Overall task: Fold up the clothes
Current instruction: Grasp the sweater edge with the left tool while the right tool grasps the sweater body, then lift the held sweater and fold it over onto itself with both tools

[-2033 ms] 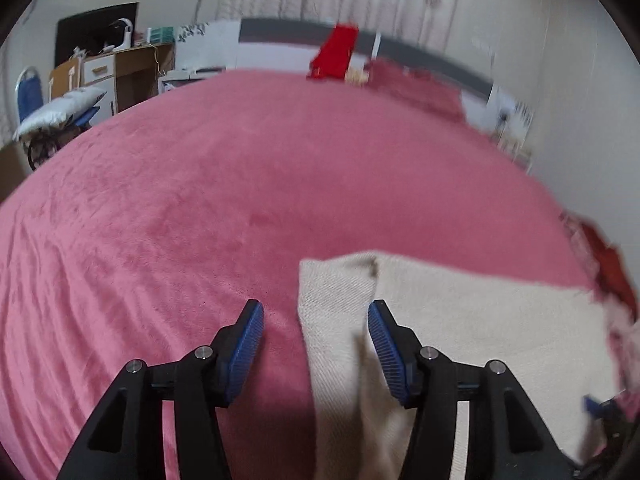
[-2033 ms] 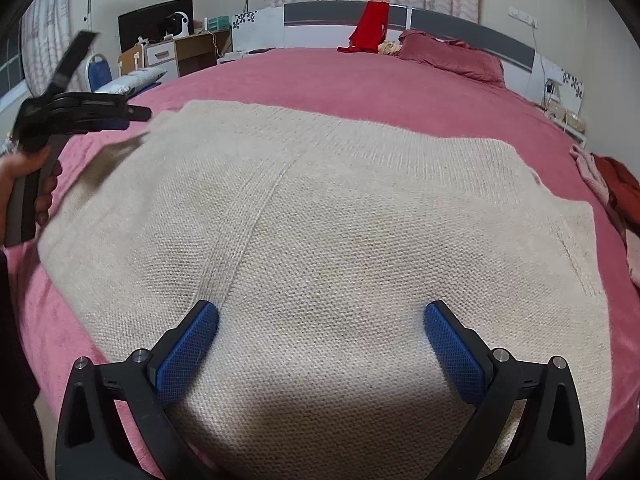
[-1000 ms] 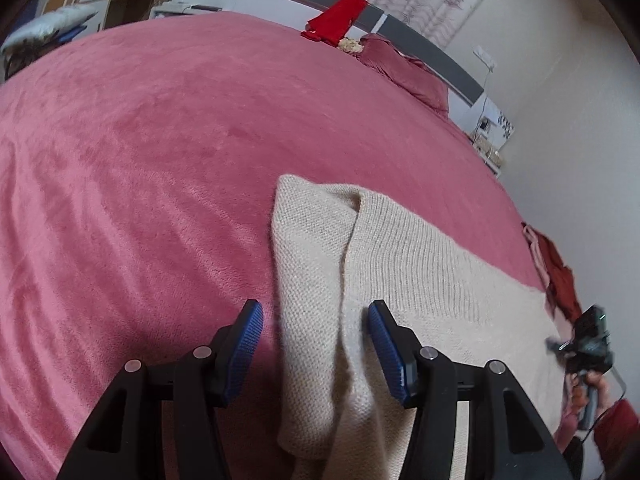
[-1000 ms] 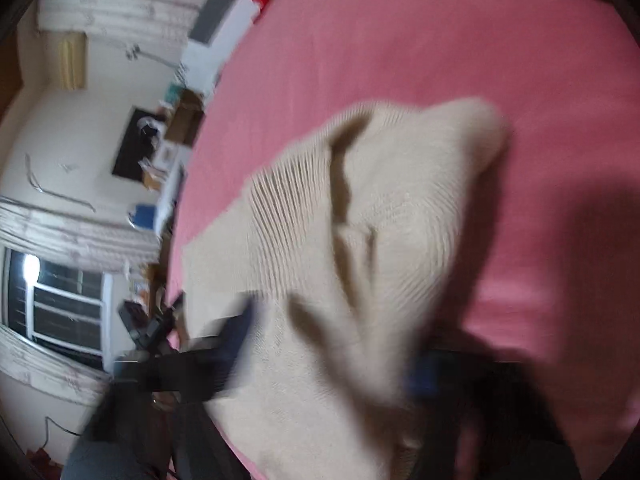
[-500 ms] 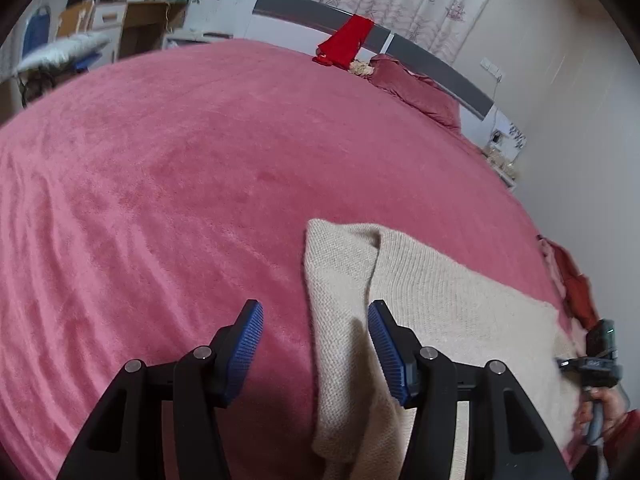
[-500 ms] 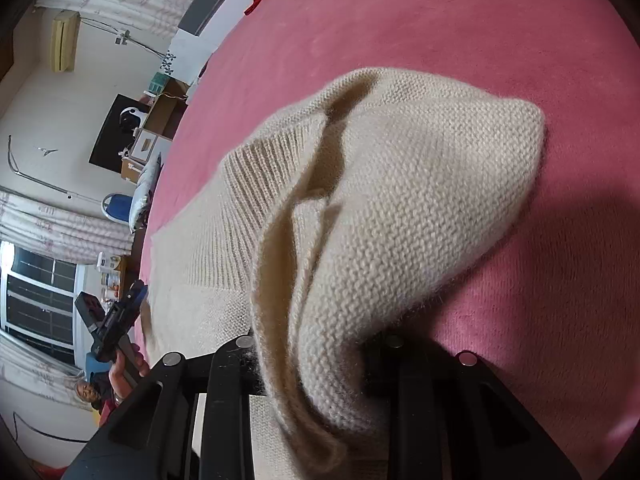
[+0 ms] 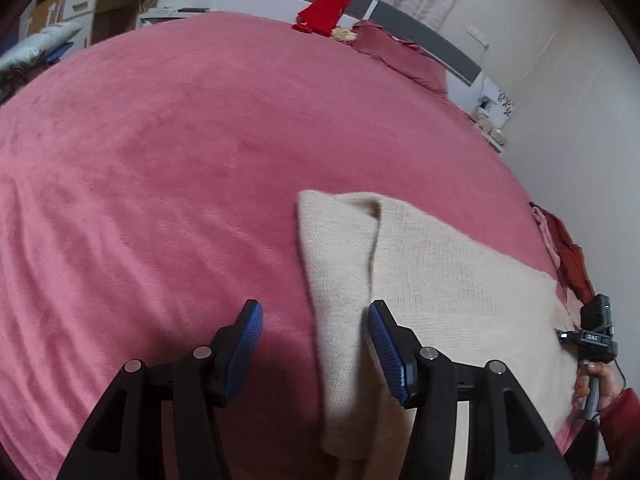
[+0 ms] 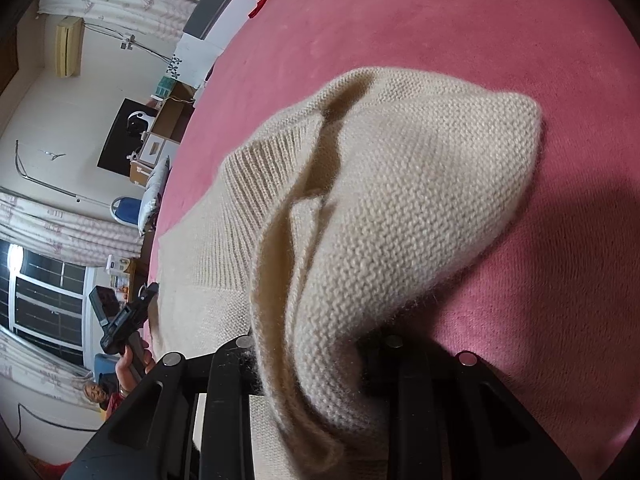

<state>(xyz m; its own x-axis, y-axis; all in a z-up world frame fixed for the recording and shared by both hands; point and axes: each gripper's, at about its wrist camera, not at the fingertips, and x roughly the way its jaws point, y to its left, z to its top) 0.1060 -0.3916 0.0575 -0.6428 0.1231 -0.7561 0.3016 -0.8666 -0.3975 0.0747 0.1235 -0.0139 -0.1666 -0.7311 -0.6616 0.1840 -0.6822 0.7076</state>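
We have the cream sweater [image 8: 400, 216], soft and floppy, bunched in the clamped right gripper [image 8: 316, 364] near the pink bed's [image 7: 160, 160] right edge. The left gripper [image 7: 316, 344] gapes, pinching nothing, apparently straddling the folded left edge, a good hold.

This is a bedroom in a home: a big bed with a pink blanket [image 7: 168, 152], pillows [image 7: 404, 60], curtains [image 8: 132, 12] and a window [image 8: 44, 300].

Am seeing one cream sweater [image 7: 440, 272] lying on one pink bed [image 7: 160, 160]. Am holding two grippers: left gripper [image 7: 316, 344], right gripper [image 8: 316, 360]. Am counting one red garment [image 7: 328, 6] hanging over one headboard [image 7: 424, 36], one pillow [image 7: 400, 58].
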